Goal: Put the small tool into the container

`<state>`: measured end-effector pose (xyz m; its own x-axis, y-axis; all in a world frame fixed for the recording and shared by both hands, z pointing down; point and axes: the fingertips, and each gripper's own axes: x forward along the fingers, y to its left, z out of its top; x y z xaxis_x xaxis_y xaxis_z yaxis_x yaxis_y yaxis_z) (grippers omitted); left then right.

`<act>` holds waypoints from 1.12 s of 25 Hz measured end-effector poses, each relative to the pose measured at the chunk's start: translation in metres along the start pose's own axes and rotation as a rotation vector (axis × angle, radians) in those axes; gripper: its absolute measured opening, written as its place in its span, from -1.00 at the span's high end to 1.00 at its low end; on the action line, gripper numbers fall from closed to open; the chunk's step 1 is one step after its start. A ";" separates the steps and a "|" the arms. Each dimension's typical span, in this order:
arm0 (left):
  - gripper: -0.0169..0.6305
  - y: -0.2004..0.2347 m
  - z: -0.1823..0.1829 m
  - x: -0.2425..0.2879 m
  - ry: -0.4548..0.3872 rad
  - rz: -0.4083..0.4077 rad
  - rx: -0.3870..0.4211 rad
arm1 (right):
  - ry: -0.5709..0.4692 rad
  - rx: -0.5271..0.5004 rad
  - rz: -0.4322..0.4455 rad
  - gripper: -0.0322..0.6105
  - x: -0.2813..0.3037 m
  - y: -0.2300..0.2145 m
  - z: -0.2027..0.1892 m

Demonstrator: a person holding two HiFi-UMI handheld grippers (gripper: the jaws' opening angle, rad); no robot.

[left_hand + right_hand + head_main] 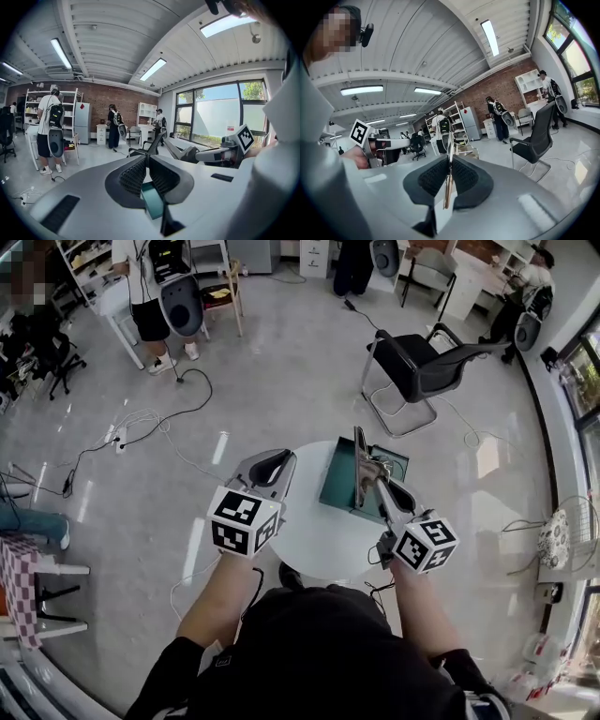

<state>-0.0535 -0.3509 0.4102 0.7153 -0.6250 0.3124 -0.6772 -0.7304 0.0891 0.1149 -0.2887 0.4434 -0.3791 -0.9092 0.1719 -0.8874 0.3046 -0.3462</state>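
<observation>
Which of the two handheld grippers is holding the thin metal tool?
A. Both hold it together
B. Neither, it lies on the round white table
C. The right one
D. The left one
C: the thin metal tool is clamped between the jaws of the right gripper. In the head view it shows against the green container.

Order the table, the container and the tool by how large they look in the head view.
1. table
2. container
3. tool, a thin metal strip in the right hand-held gripper; probably nearer the camera, yet clearly smallest.
</observation>
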 end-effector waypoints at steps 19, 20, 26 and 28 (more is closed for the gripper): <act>0.87 0.014 -0.052 0.076 0.157 -0.045 -0.076 | 0.324 0.173 -0.085 0.79 0.084 -0.088 -0.133; 0.87 0.014 -0.054 0.078 0.165 -0.039 -0.077 | 0.338 0.186 -0.090 0.79 0.086 -0.095 -0.140; 0.87 0.014 -0.067 0.089 0.216 -0.010 -0.083 | 0.413 0.233 -0.118 0.79 0.098 -0.132 -0.175; 0.87 0.018 -0.073 0.090 0.234 0.008 -0.094 | 0.437 0.252 -0.128 0.79 0.102 -0.143 -0.186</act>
<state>-0.0139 -0.4001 0.5091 0.6576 -0.5424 0.5229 -0.7038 -0.6898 0.1696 0.1539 -0.3716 0.6821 -0.3941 -0.7146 0.5780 -0.8634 0.0723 -0.4993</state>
